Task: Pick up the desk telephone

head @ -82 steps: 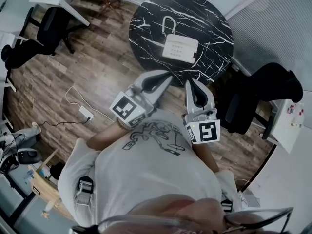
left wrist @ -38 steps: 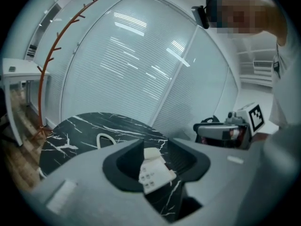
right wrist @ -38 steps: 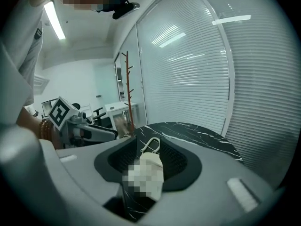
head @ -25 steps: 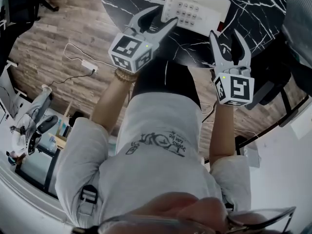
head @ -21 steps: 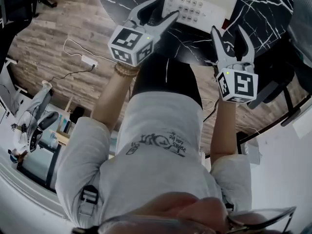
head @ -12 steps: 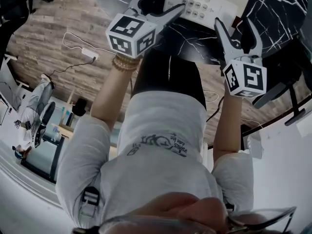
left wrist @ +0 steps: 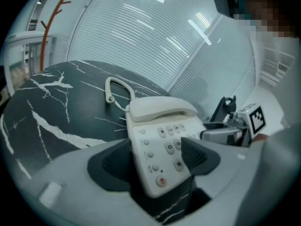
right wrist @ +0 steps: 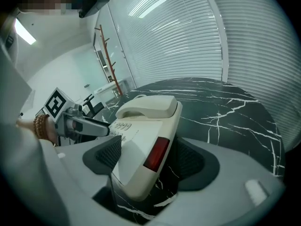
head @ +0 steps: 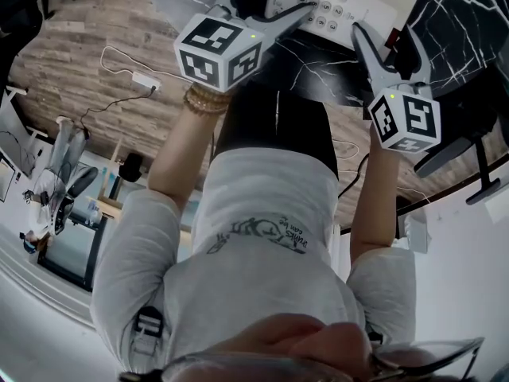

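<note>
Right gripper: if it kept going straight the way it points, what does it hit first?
Probably the desk telephone: its near corner sits between the right gripper's opening jaws, pads apparently not yet pressing on it.

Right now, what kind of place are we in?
Probably an office or small meeting room: a desk telephone sits on a round black marble-look table, and slatted blinds line the wall behind it.

Light grey short-sleeved T-shirt (head: pixel 262 285) with dark printed chest graphic (head: pixel 258 235); black lower garment (head: pixel 274 126); beaded bracelet (head: pixel 207 99) on left wrist; grey shoulder straps (head: pixel 141 325) with black buckles.
</note>
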